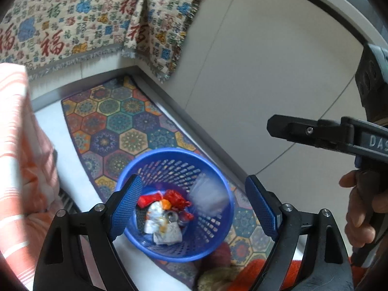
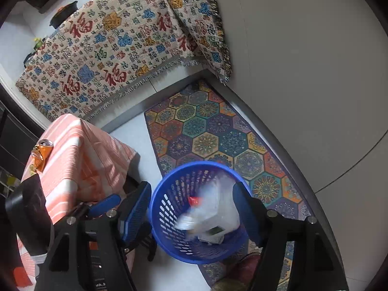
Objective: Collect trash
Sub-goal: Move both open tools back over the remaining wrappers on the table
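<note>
— How are the two tools posed?

— Both tilt steeply down over the blue basket, which stands on the floor at the near end of the patterned rug. The left gripper hangs right above the basket's mouth; the right gripper comes in beside it, its handle gripped by a hand at the right edge of the left view.

— What does one camera catch that the other misses?

— The left view looks into the basket bottom: red wrappers, crumpled white paper, and a blurred clear plastic bag against the inner wall. The right view shows that bag as a pale smear across the basket (too blurred to tell whether it rests or is falling). Only the right view shows an orange can on the striped tablecloth, near its left edge.

— And the jaws?

— The left ones stand wide apart, with nothing between the pads. The right ones are spread too, straddling the basket rim without pressing on anything.
</note>
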Demonstrator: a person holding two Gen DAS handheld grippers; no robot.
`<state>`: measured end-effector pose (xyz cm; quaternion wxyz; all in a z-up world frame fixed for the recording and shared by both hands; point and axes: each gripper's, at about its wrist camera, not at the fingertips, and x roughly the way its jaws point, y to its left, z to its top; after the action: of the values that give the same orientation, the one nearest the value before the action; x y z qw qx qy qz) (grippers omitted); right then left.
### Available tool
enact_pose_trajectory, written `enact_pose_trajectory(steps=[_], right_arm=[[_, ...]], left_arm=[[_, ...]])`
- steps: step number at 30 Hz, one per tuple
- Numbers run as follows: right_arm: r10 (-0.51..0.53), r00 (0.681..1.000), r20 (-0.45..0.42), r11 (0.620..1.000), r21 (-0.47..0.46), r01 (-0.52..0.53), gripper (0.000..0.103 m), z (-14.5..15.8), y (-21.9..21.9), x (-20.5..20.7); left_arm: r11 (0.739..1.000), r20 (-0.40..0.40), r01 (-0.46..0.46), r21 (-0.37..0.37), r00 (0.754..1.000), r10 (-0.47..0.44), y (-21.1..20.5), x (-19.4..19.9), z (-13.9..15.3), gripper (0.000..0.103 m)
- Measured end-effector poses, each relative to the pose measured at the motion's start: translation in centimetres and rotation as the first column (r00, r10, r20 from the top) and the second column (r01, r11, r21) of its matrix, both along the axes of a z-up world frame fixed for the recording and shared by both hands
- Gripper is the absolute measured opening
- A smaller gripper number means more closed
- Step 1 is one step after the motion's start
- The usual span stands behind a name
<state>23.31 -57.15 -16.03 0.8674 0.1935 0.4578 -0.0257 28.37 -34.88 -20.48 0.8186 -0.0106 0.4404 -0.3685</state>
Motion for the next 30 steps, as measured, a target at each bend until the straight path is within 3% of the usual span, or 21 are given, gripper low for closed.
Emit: enact_pose_trajectory(steps=[4, 6, 8, 12, 15, 20, 25, 27, 30], right_arm=[[0.034, 0.999, 0.031, 0.999, -0.032, -0.033, 0.071, 1.2, 0.9, 0.1], [0.064, 0.996, 0.055, 0.995, -0.076, -0.06, 0.071, 2.2, 2.1, 0.2], [0.101, 0.992, 0.082, 0.987, -0.135, -0.089, 0.071, 3.2, 3.9, 0.3], [0.189, 0.975, 0.119, 0.961, -0.225, -0.159, 0.077, 4.8, 8.7, 0.7], [0.284, 0.951, 0.12, 0.932, -0.267, -0.244, 0.077, 5.4, 13.6, 0.9], [0.48, 0.871, 0.101, 0.854, -0.283, -0.437, 0.077, 5.0, 24.4, 0.4], [0.631, 0.773, 0.059, 0.757, -0.265, -0.597, 0.077, 3.6, 33.7, -0.1], [0.67, 0.742, 0.035, 0.719, -0.28, -0.636, 0.077, 2.7, 36.9, 0.0], [0.689, 0.725, 0.008, 0.697, -0.284, -0.659, 0.077, 1.6, 39.4, 0.7]], left_arm=[[0.999, 0.014, -0.018, -0.048, 1.0, 0.019, 3.1, -1.0, 2.9, 0.089], [0.998, 0.049, -0.036, -0.051, 0.998, 0.039, 5.4, -1.9, 4.6, 0.098], [0.997, 0.085, -0.058, -0.044, 0.994, 0.062, 8.1, -2.8, 5.7, 0.1], [0.987, 0.1, -0.157, 0.041, 0.983, 0.153, 14.8, -3.6, 5.8, 0.1], [0.96, 0.103, -0.256, 0.113, 0.964, 0.246, 20.2, -3.6, 5.1, 0.1], [0.883, 0.105, -0.422, 0.205, 0.907, 0.409, 29.2, -3.2, 3.6, 0.1], [0.822, 0.12, -0.504, 0.263, 0.863, 0.491, 35.7, -2.5, 2.7, 0.1], [0.807, 0.137, -0.518, 0.284, 0.855, 0.5, 37.7, -2.1, 2.4, 0.1], [0.801, 0.143, -0.511, 0.311, 0.859, 0.492, 39.9, -1.5, 2.2, 0.102]])
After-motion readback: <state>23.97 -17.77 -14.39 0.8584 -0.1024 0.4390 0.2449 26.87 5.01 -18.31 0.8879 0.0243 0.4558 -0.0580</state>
